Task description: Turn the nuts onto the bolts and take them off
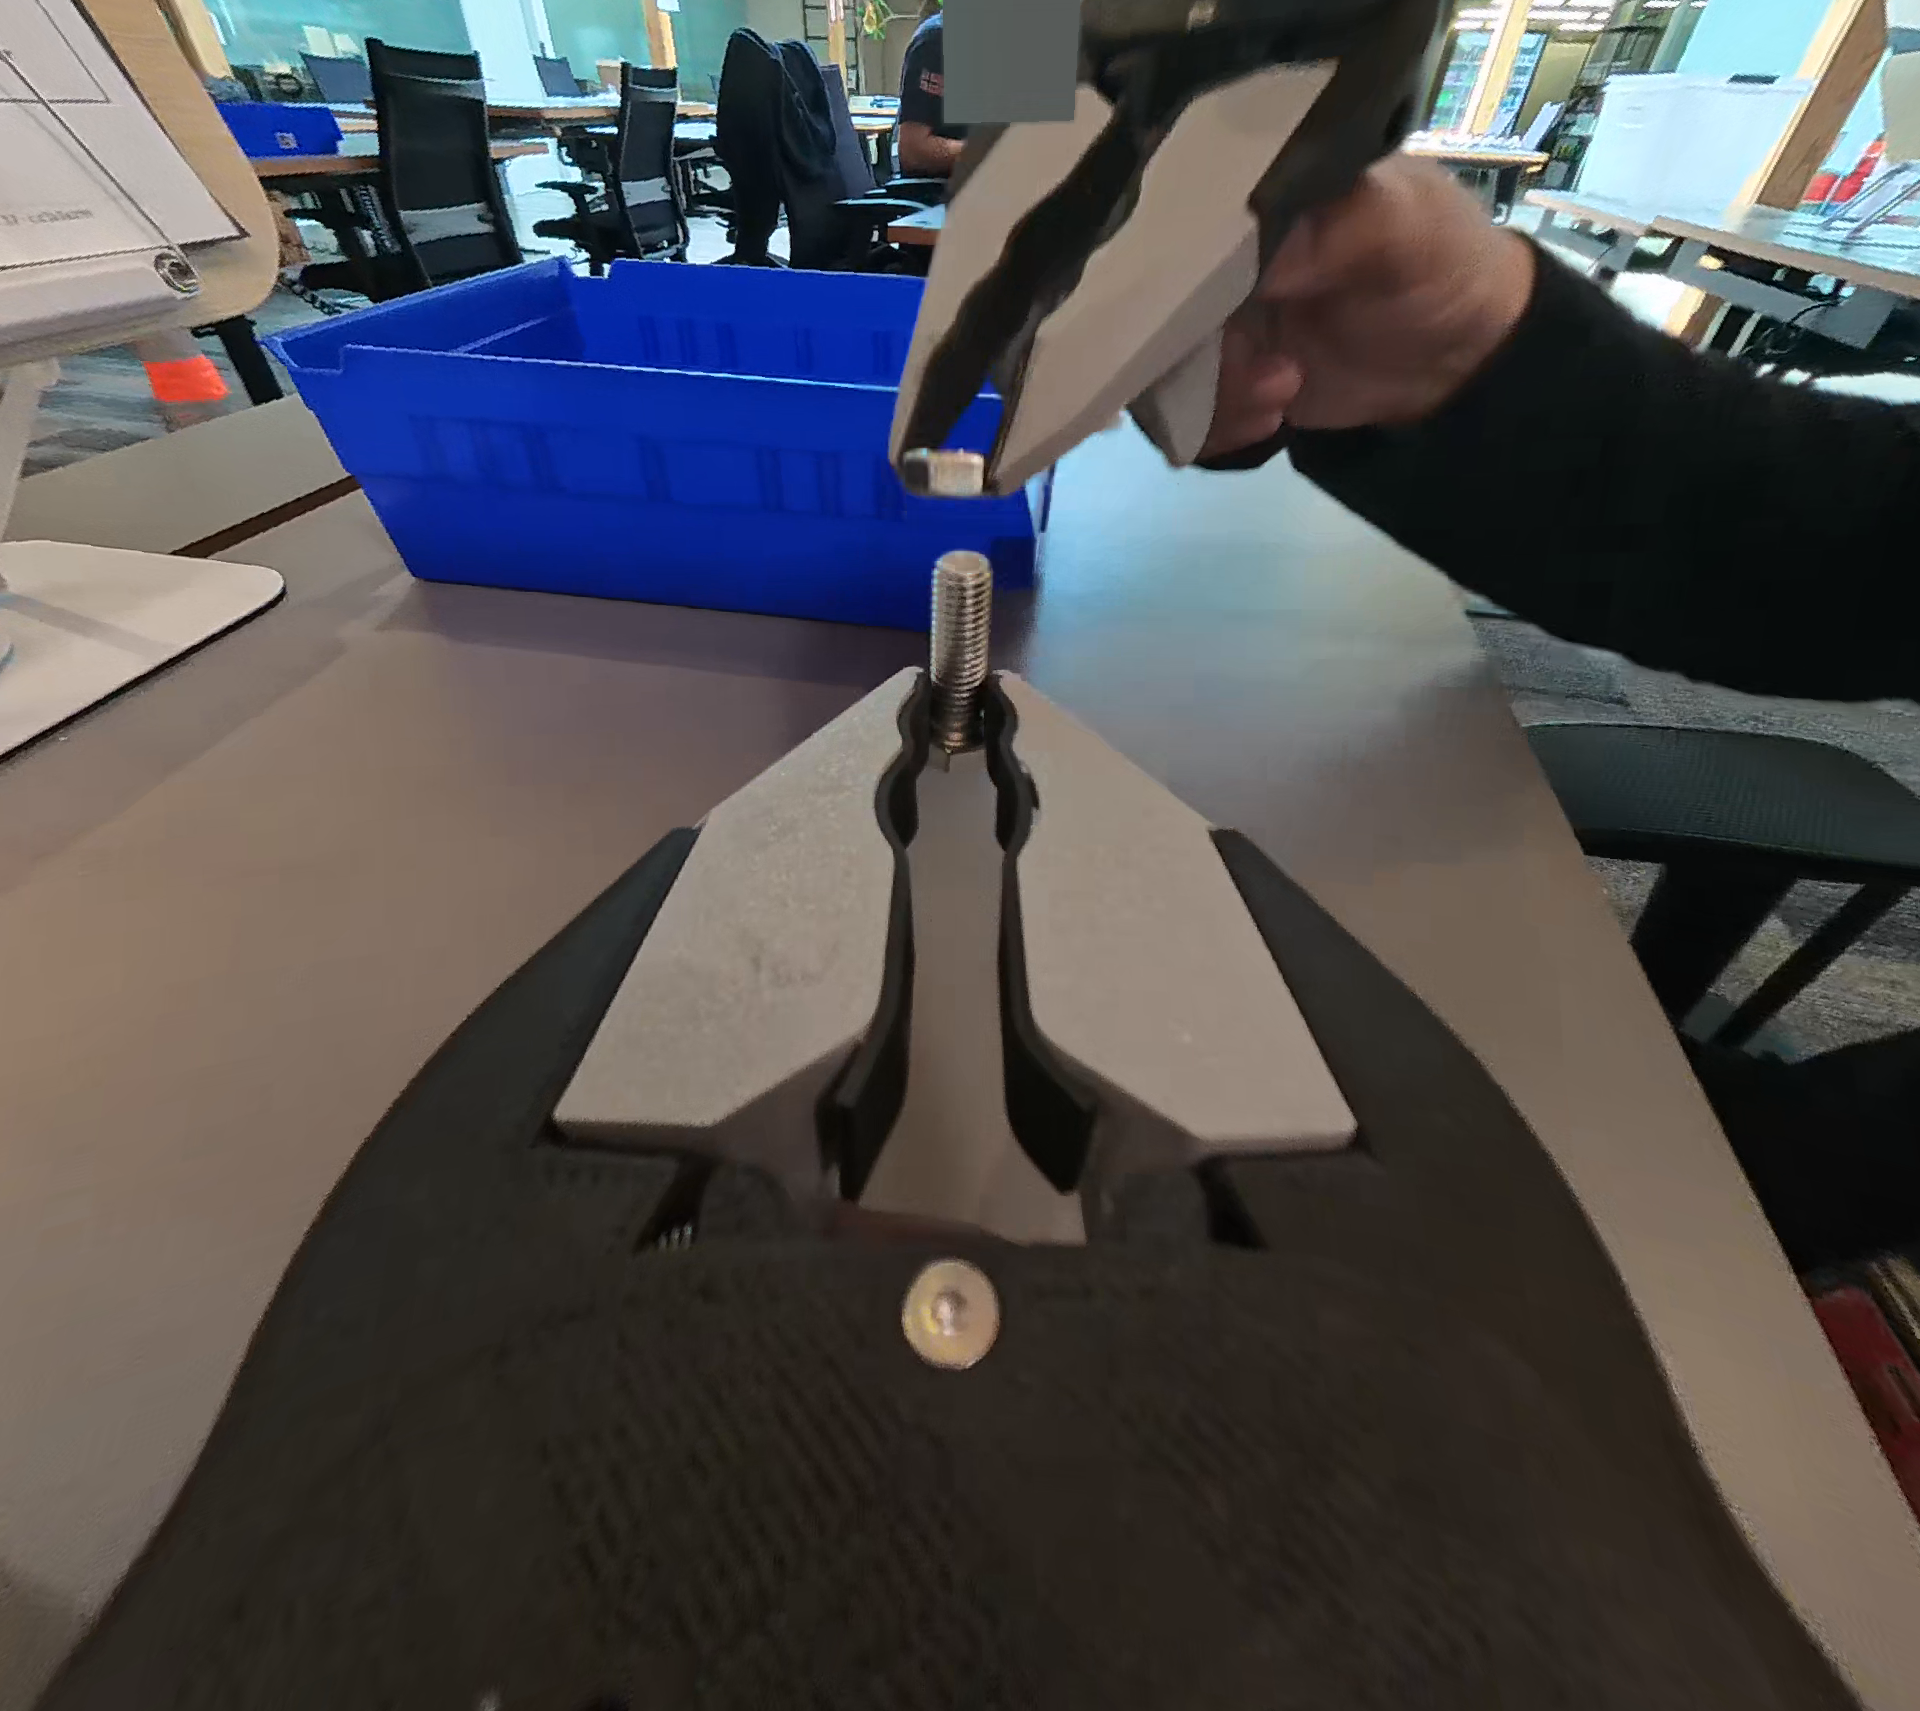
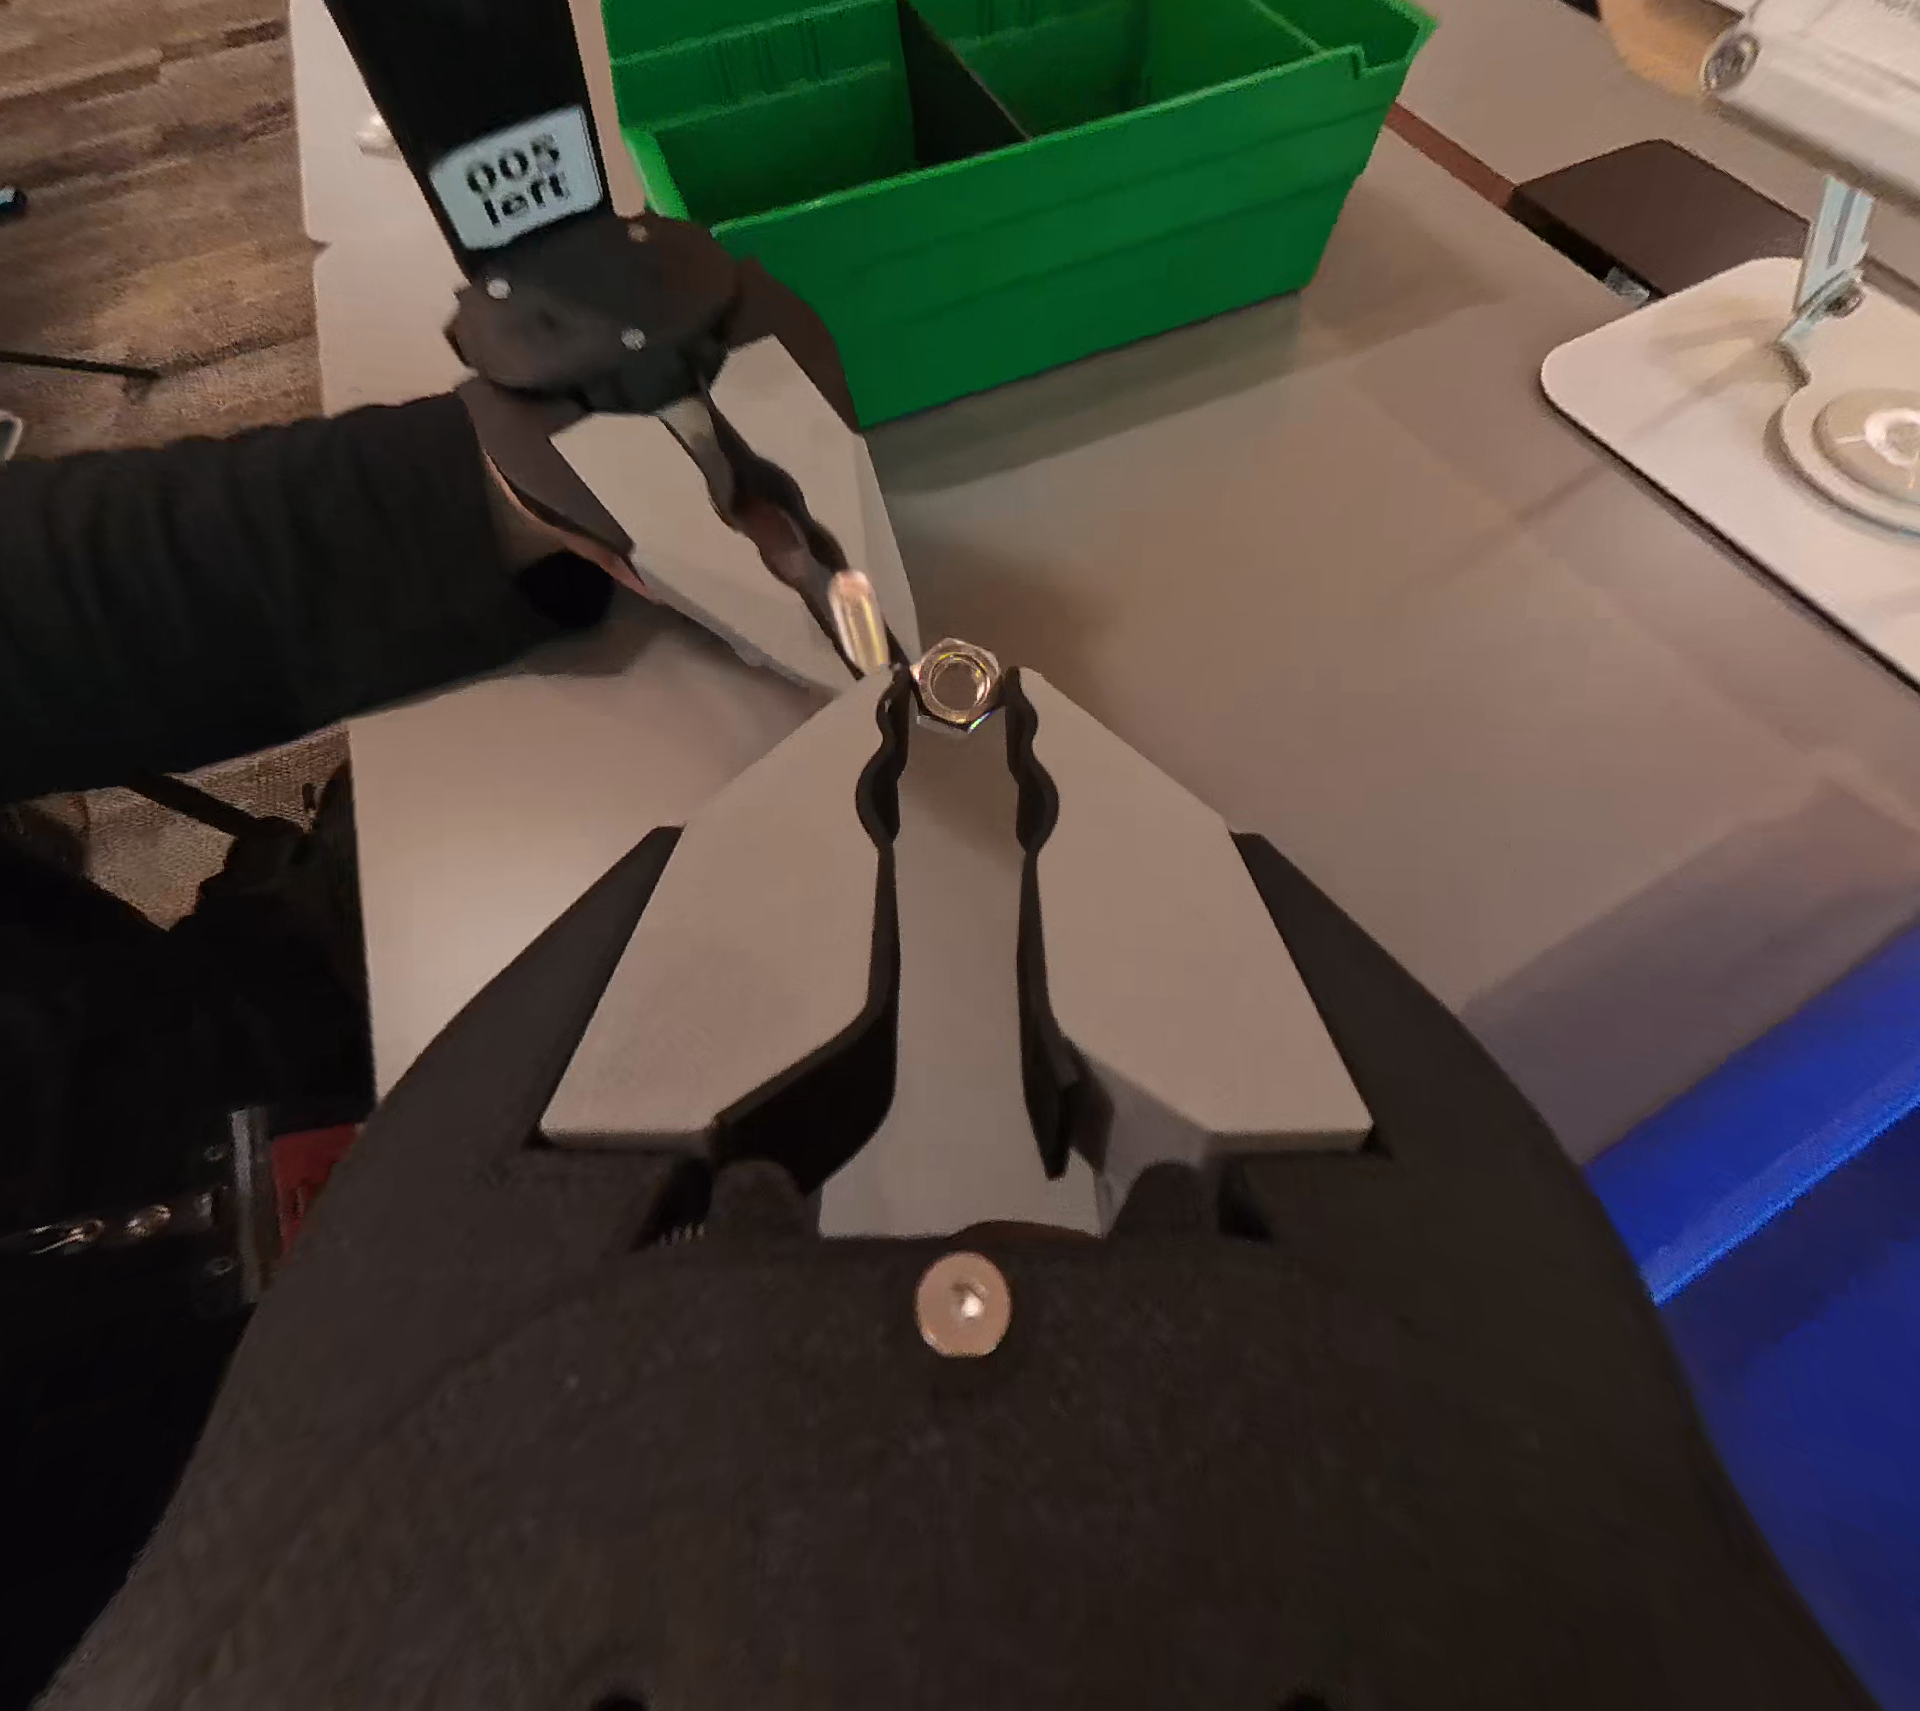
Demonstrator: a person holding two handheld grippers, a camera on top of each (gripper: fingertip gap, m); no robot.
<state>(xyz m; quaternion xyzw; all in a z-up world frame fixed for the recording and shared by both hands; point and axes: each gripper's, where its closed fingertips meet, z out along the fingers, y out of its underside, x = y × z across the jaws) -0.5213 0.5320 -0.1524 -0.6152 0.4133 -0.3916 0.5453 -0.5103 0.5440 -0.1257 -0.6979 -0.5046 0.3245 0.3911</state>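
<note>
Above grey table [image 1: 1195, 622], right gripper [image 1: 951, 472] holds nut [image 1: 943, 472] over bolt [image 1: 961, 633].

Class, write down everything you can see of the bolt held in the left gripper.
The bolt is a short, silvery metal one with a threaded shaft and a flat cut end. It stands upright, its lower part clamped between the tips of the left gripper, with its head just showing below the fingertips. The upper threads are bare. The nut, held by the right gripper, is just above it, not touching. Behind it is a blue bin.
</note>
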